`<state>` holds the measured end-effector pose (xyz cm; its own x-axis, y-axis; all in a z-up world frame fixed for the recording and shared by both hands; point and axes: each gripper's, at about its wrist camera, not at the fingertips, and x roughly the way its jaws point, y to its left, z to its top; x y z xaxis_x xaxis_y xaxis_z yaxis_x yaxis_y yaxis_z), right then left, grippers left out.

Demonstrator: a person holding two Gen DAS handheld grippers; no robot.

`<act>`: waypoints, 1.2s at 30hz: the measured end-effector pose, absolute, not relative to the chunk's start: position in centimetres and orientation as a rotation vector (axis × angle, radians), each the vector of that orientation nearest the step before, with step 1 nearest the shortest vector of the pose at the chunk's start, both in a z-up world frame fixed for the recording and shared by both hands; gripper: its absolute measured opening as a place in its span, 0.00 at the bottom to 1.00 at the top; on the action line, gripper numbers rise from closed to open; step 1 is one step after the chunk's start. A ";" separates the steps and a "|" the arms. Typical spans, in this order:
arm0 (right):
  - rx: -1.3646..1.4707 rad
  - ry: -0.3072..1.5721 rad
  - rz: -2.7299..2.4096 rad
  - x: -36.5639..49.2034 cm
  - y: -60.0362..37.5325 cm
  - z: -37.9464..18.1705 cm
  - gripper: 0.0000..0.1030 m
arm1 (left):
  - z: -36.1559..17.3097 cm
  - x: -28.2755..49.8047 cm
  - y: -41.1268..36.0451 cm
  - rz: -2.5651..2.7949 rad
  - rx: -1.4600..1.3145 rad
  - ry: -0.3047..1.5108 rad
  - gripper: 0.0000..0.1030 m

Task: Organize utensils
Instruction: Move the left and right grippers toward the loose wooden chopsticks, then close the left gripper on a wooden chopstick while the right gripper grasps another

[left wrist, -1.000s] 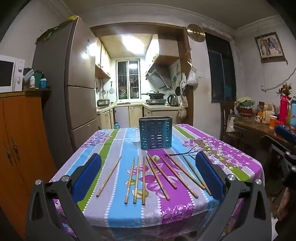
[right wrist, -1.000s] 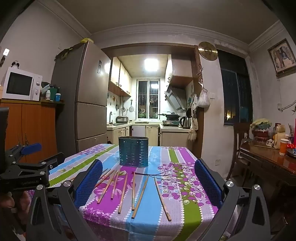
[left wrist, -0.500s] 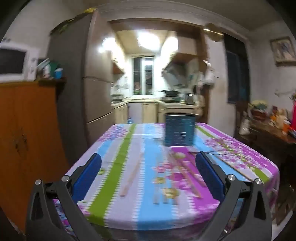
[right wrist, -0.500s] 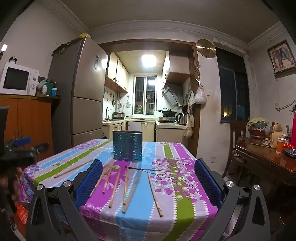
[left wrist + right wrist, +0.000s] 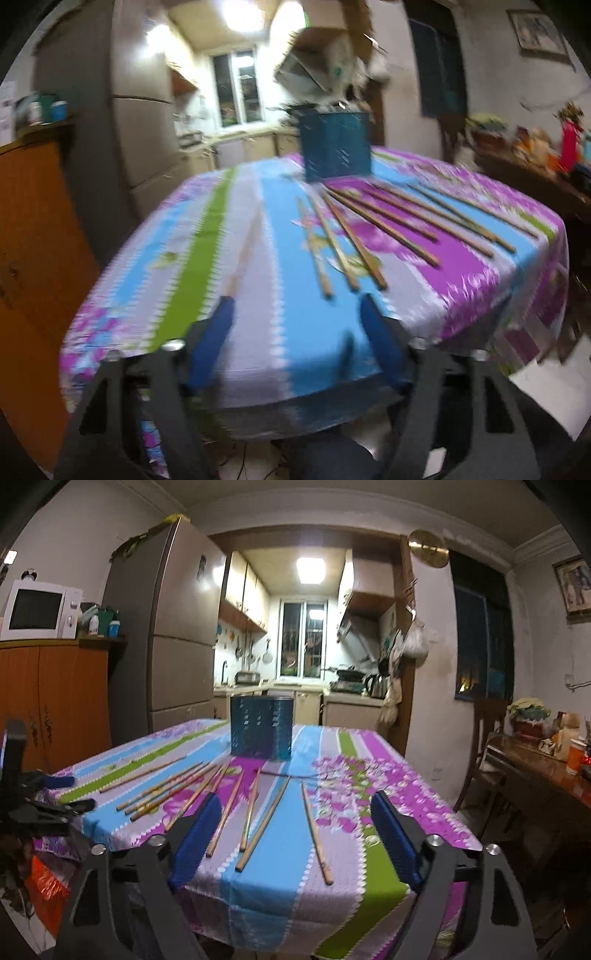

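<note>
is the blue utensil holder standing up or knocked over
Upright: the blue utensil holder stands on its base on the tablecloth, open rim on top.

It was a lived-in home, a dining room that opened through a wide doorway onto a narrow kitchen, where a window (image 5: 303,638), wall cupboards (image 5: 245,590), a range hood (image 5: 360,635), a kettle (image 5: 377,685) and hanging ladles stood under a bright ceiling light (image 5: 311,570). On my side a tall fridge (image 5: 173,627) stood by an orange cabinet (image 5: 55,701) bearing a microwave (image 5: 38,610), and the table (image 5: 369,775) wore a flowered, striped cloth. A framed picture (image 5: 572,587) hung on the wall above a cluttered wooden sideboard (image 5: 546,771), with a dark window (image 5: 480,638) beside it.
</note>
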<state>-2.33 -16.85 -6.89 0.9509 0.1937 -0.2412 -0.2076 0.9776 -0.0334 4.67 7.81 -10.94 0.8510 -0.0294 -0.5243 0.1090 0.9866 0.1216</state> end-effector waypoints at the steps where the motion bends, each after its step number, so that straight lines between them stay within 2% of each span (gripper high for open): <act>1: -0.062 0.246 0.206 -2.1 -16.7 -7.0 0.78 | -11.2 4.9 7.8 -0.079 0.143 0.558 0.53; 2: -0.064 0.254 0.208 -1.8 -16.7 -7.3 0.78 | -11.5 5.1 7.9 -0.091 0.134 0.567 0.50; 7: -0.064 0.282 0.201 -0.3 -16.8 -8.0 0.78 | -11.9 5.9 7.7 -0.125 0.131 0.580 0.43; 9: -0.062 0.287 0.204 0.2 -16.7 -8.1 0.78 | -11.9 6.5 7.8 -0.125 0.117 0.585 0.38; 10: -0.062 0.291 0.211 0.5 -16.5 -8.2 0.78 | -11.8 7.2 7.7 -0.127 0.115 0.588 0.32; 13: -0.063 0.306 0.226 1.0 -16.2 -8.3 0.71 | -11.6 8.2 7.8 -0.138 0.113 0.590 0.20; 14: -0.065 0.311 0.230 1.2 -16.0 -8.4 0.66 | -11.6 8.4 7.8 -0.139 0.112 0.588 0.19; 15: -0.063 0.318 0.240 1.3 -16.0 -8.5 0.64 | -11.6 8.6 7.7 -0.138 0.113 0.585 0.18; 17: -0.052 0.348 0.269 1.6 -15.7 -9.0 0.51 | -11.6 9.0 7.8 -0.131 0.105 0.575 0.18; 22: -0.056 0.420 0.343 1.8 -13.8 -10.9 0.41 | -11.8 9.8 8.1 -0.113 0.087 0.559 0.16; 26: -0.048 0.450 0.398 2.1 -11.9 -11.9 0.25 | -12.0 9.8 8.3 -0.111 0.083 0.545 0.15; 36: -0.073 0.472 0.406 3.8 -8.9 -14.2 0.18 | -12.4 9.7 8.5 -0.117 0.077 0.523 0.15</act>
